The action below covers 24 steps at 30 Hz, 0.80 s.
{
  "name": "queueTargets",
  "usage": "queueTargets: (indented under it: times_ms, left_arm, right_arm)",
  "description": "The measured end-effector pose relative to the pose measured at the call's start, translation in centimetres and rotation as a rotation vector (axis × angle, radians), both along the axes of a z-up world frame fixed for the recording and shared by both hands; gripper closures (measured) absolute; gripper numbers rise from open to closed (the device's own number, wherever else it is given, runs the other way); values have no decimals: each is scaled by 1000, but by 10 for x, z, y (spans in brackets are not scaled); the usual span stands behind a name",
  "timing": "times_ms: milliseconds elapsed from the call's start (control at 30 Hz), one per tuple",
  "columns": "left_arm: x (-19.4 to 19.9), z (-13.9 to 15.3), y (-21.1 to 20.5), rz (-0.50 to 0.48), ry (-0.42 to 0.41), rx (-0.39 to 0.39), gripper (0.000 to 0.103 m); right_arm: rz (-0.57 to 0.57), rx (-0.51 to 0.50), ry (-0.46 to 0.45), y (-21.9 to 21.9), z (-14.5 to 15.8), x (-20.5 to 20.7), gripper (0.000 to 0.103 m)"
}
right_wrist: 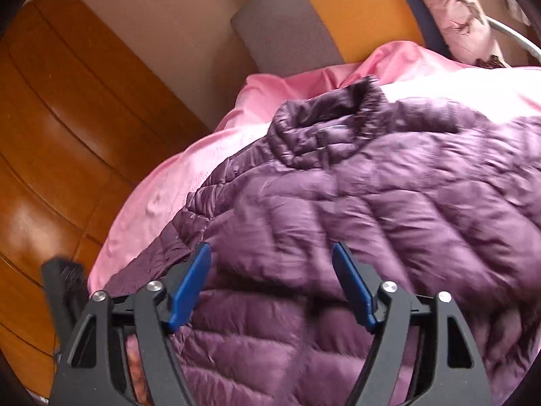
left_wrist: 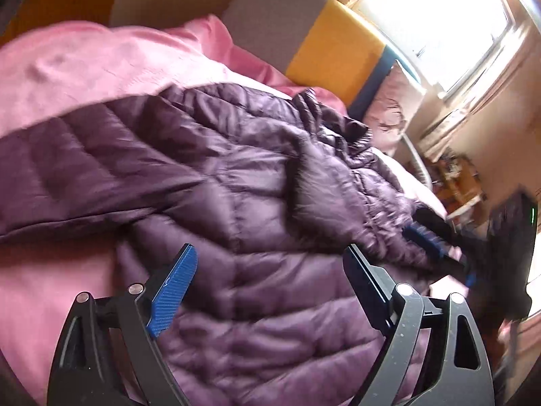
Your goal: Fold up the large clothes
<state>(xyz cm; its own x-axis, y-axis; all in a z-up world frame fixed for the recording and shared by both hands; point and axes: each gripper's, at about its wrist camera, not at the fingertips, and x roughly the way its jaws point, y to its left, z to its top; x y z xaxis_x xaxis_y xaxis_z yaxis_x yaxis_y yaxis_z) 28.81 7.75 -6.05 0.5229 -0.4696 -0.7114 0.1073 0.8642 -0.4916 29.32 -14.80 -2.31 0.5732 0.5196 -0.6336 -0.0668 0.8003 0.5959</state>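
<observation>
Purple puffer jacket point(left_wrist: 236, 182): I see it spread on pink bedding point(left_wrist: 84, 67)
L gripper point(left_wrist: 270, 267): jaws spread, nothing pinched
R gripper point(right_wrist: 272, 267): jaws spread, over jacket
Collar point(right_wrist: 324, 128): far end

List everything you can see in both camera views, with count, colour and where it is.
puffer jacket: one, purple, spread on the bed
collar: one, purple, at the jacket's far end
bedsheet: one, pink, under the jacket
headboard: one, grey and yellow panels, behind the bed
wardrobe: one, brown wood, beside the bed
window: one, bright, past the headboard
left claw: one, black, blue pads, open above the jacket
right claw: one, black, blue pads, open above the jacket
</observation>
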Motion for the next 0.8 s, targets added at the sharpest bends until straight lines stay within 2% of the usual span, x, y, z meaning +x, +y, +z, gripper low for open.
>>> queueTargets:
  times_ms: [67, 167, 333, 367, 433, 467, 500, 533, 600, 800]
  left_arm:
    - [13, -3, -9, -11, 24, -42, 16]
    - [30, -10, -25, -12, 43, 0, 16]
    - [54, -16, -49, -31, 62, 36, 17]
    - [59, -16, -53, -38, 65, 40, 22]
    - [72, -19, -62, -52, 90, 58, 50]
    - [75, -20, -63, -58, 98, 62, 59]
    - [79, -21, -65, -66, 105, 62, 76]
    - [82, -20, -65, -64, 106, 68, 87]
    - [83, -12, -61, -48, 81, 64, 94]
    - [73, 19, -26, 33, -20, 70, 96]
  right_arm:
    - [-31, 28, 10, -17, -1, -11, 20]
    - [-116, 80, 42, -54, -13, -35, 18]
    - [-276, 246, 89, -112, -47, -58, 15]
    - [-294, 275, 81, -118, -51, -58, 14]
    - [-324, 311, 64, -125, -54, -55, 9]
    - [-336, 319, 56, -127, -54, -52, 5]
    - [-348, 327, 48, -130, -55, -48, 4]
    - [-358, 336, 44, -132, -57, -44, 4]
    - [-378, 364, 38, -137, -59, -38, 2]
    - [-442, 417, 4, -155, -58, -23, 2]
